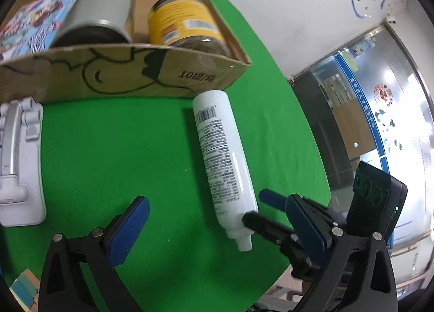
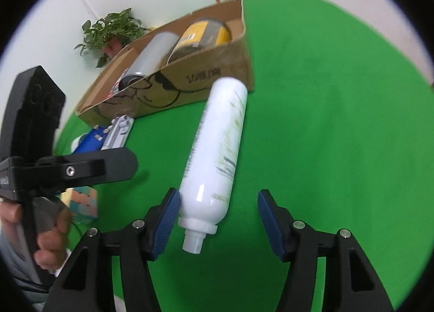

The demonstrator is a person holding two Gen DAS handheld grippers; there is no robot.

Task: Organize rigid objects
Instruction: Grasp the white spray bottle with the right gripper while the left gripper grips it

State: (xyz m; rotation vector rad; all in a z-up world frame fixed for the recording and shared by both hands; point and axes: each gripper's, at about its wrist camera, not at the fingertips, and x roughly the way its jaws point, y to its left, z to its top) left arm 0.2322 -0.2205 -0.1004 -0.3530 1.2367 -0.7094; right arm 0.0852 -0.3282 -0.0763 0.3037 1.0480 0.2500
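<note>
Right wrist view: a white bottle [image 2: 217, 149] lies on its side on the green table [image 2: 339, 122], capless neck toward the camera and base just beside the right-hand corner of a cardboard box [image 2: 206, 78]. The right gripper [image 2: 218, 214] straddles the bottle's shoulder with its jaws wide; the left pad sits against the bottle or just beside it, the right pad stands well apart. Nothing is clamped. The bottle's lengthwise lie lets the fingers close across its narrower end, and its position by the box suggests a short carry over the front wall.

Left wrist view: the left gripper [image 1: 214, 219] hangs over bare green cloth, jaws wide and holding nothing, with the bottle [image 1: 223, 160] toward its right finger. The other tool's black fingers reach the bottle's neck end from the right.

The box [image 1: 122, 73], set toward the table's far edge, is low-walled and open-topped. Inside lie a silver can [image 1: 105, 8] on its side and, to its right, a yellow-labelled jar [image 1: 184, 21]; a colourful printed packet [image 1: 29, 27] occupies the left end. Room for the bottle appears tight.

Outside the box, a grey-white plastic fixture [image 1: 19, 165] rests near the table's left edge and a small striped block [image 1: 24, 287] at the near left corner, both seemingly unsorted.
</note>
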